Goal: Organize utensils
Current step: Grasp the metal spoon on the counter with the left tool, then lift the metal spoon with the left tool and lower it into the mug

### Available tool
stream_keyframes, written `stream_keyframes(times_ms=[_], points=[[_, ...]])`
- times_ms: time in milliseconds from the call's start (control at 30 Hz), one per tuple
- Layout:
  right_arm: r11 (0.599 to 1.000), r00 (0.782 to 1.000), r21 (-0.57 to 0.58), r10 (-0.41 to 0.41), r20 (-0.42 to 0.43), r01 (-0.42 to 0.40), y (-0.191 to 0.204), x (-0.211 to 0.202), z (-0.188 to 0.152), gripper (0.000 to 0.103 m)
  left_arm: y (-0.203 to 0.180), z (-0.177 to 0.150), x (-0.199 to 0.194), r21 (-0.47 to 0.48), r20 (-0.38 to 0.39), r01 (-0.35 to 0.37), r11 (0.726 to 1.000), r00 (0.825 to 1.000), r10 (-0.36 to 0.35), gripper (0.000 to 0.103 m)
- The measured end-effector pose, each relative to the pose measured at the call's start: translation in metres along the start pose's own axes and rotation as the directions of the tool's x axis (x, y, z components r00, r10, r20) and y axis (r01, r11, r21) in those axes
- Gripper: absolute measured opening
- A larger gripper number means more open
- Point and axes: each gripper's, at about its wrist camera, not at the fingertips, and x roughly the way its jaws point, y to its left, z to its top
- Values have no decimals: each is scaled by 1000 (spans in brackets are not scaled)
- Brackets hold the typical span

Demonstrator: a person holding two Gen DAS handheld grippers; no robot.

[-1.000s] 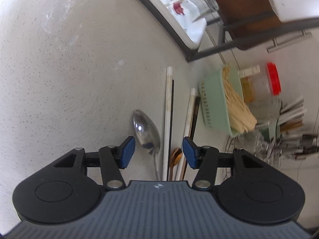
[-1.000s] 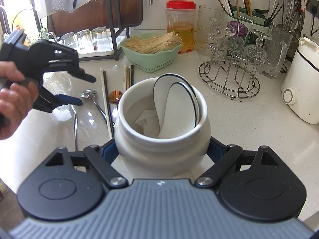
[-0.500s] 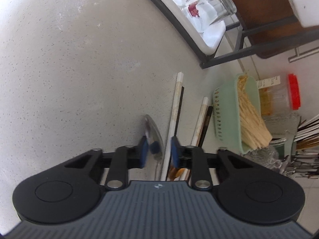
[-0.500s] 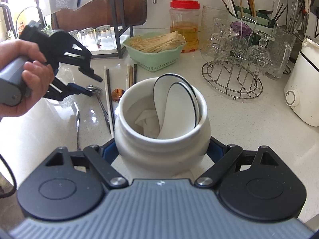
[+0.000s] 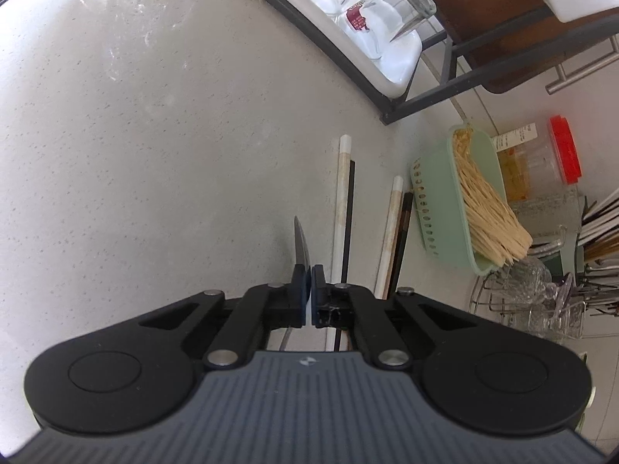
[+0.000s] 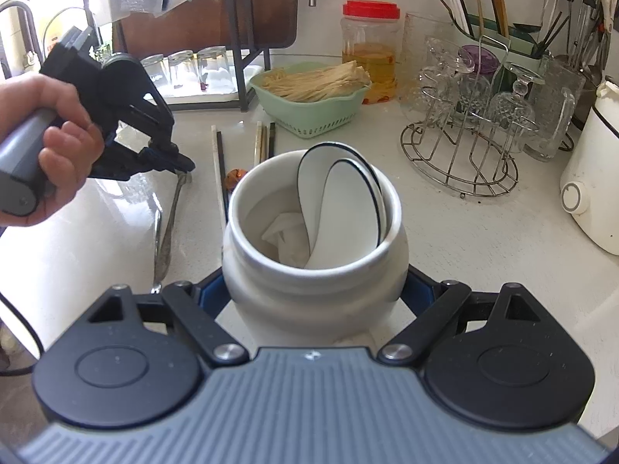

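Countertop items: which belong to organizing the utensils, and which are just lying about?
In the job:
- metal spoon, pinched in the left hand-held gripper
- white crock, held by the right hand-held gripper
- chopsticks

Lying about:
- green basket
- red-lidded jar
- glass rack

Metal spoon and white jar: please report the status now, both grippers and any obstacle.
Left gripper shut on metal spoon. Right gripper clamps white jar, two ceramic spoons inside. Chopsticks lie beside the jar.
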Motion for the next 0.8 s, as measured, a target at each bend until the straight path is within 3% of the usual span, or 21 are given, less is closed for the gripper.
stream_keyframes(times_ms=[233,433,667,800], points=[[1000,1000,-1,-2,-4,2,0,1,1,91,-8,-8,-19,30,4,59,998,998,-59,2],[1000,1000,7,-15,-6,15,3,1,1,91,-36,-17,-44,110,13,136,985,990,-138,2],[1000,1000,10,-17,8,17,4,0,-1,91,-76,-29,-76,223,27,232,947,969,-244,2],[1000,1000,4,-10,11,10,3,0,-1,91,-106,-42,-90,298,31,284,912,951,-307,2]])
